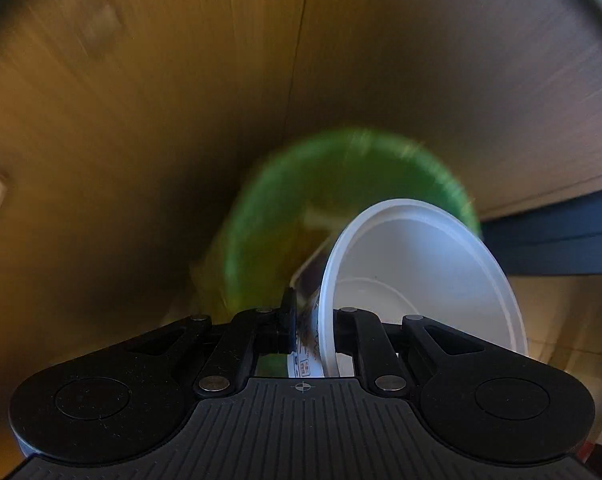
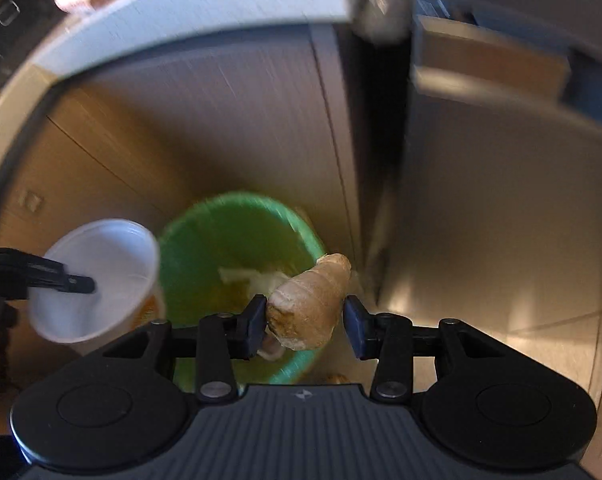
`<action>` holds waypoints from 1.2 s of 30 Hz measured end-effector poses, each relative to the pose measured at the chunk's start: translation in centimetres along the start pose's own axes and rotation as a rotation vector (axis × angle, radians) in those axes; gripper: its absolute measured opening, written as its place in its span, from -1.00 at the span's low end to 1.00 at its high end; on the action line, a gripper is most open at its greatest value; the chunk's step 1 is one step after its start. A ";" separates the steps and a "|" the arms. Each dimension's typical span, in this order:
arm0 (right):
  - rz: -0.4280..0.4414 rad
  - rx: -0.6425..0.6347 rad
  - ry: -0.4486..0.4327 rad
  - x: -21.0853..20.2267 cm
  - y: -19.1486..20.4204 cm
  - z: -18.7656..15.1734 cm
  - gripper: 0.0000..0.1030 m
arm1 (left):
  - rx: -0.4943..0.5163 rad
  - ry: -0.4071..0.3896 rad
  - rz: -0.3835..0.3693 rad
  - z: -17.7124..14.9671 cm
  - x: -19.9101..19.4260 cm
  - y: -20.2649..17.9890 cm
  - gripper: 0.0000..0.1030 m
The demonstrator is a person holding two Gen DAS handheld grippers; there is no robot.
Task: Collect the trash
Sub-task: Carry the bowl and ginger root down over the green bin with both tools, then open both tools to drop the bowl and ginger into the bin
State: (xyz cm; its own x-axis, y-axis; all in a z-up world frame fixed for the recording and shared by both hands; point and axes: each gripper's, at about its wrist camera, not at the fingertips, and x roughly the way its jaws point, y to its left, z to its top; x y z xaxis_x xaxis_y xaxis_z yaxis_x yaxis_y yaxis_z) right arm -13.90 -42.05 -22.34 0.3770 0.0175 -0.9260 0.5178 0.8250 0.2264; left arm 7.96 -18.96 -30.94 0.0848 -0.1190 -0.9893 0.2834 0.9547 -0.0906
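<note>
A green bin (image 2: 229,232) stands on the floor against wooden cabinet doors, with pale scraps (image 2: 257,278) lying in it. Just above its near rim my right gripper (image 2: 307,314) is shut on a knobbly brown piece of ginger (image 2: 309,304). To the left, my left gripper (image 2: 77,284) holds a white paper cup (image 2: 101,264) over the bin's left edge, one finger inside the cup. In the left wrist view the left gripper (image 1: 315,316) pinches the wall of the cup (image 1: 421,264), which has print on its outside. The green bin (image 1: 261,216) is blurred behind it.
A grey countertop edge (image 2: 205,4) overhangs the wooden cabinet doors (image 2: 241,120) behind the bin. A tall grey panel (image 2: 501,200) stands to the right, with tiled floor (image 2: 541,328) below. A small brown scrap (image 2: 339,378) lies beside the bin. A blue object (image 1: 561,240) is at the right.
</note>
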 end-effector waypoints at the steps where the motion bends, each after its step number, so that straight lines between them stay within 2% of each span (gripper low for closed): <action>1: 0.003 -0.009 0.009 0.2 -0.3 -0.5 -0.20 | -0.013 0.022 0.021 -0.2 1.6 -0.1 -0.75; 3: 0.005 -0.027 0.029 0.6 -0.7 -1.1 -0.20 | -0.045 0.062 0.060 -0.6 4.8 -0.4 -0.74; 6: -0.001 -0.037 0.055 1.4 -1.3 -1.5 -0.20 | -0.092 0.106 0.076 -0.4 8.4 -0.9 -0.73; 8: -0.011 -0.047 0.059 1.8 -1.6 -1.6 -0.20 | -0.146 0.112 0.035 -0.1 10.2 -1.1 -0.67; 10: -0.025 -0.059 0.062 2.1 -1.8 -1.7 -0.20 | -0.180 0.126 -0.021 0.3 11.9 -1.3 -0.42; 12: -0.029 -0.064 0.067 2.2 -1.8 -2.0 -0.20 | -0.153 0.141 -0.042 0.1 13.2 -1.9 -0.36; 15: -0.023 -0.079 0.078 2.5 -1.8 -2.4 -0.20 | -0.113 0.119 -0.039 0.0 13.8 -2.7 -0.32; 18: -0.022 -0.103 0.094 2.9 -1.5 -2.7 -0.20 | -0.114 0.130 -0.088 -0.5 14.1 -2.7 -0.32; 22: -0.015 -0.143 0.112 4.0 -0.6 -2.8 -0.20 | 0.044 0.209 -0.136 -1.7 15.2 -4.0 -0.32; 23: -0.011 -0.153 0.113 4.2 -0.3 -2.7 -0.20 | 0.057 0.202 -0.137 -2.1 15.2 -4.1 -0.32; 24: -0.006 -0.164 0.112 4.4 0.0 -2.6 -0.20 | 0.040 0.164 -0.131 -2.3 14.9 -4.0 -0.32; 26: 0.000 -0.193 0.113 4.6 0.5 -2.4 -0.20 | -0.082 0.065 -0.104 -2.3 14.0 -3.0 -0.30; 28: 0.000 -0.225 0.113 4.8 1.1 -2.1 -0.20 | -0.187 0.058 -0.125 -2.0 14.0 -2.1 -0.31; 30: 0.003 -0.254 0.109 4.9 1.7 -1.9 -0.20 | -0.166 0.106 -0.164 -1.7 14.2 -1.9 -0.31; 31: 0.007 -0.266 0.107 4.9 1.9 -1.8 -0.20 | -0.132 0.104 -0.174 -1.6 14.1 -2.1 -0.31; 33: 0.015 -0.283 0.106 5.0 2.4 -1.7 -0.20 | -0.077 0.073 -0.176 -1.6 13.3 -2.3 -0.31; 36: 0.033 -0.301 0.120 5.5 2.8 -1.4 -0.20 | -0.130 0.021 -0.204 -2.1 12.4 -1.1 -0.31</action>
State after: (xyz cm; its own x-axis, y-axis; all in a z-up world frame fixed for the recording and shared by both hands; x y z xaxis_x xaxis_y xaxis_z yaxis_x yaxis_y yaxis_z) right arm -11.51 -38.84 -27.21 0.2872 0.0986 -0.9528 0.2499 0.9525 0.1739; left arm 6.66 -20.92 -43.35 0.0178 -0.3089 -0.9509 0.1672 0.9386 -0.3017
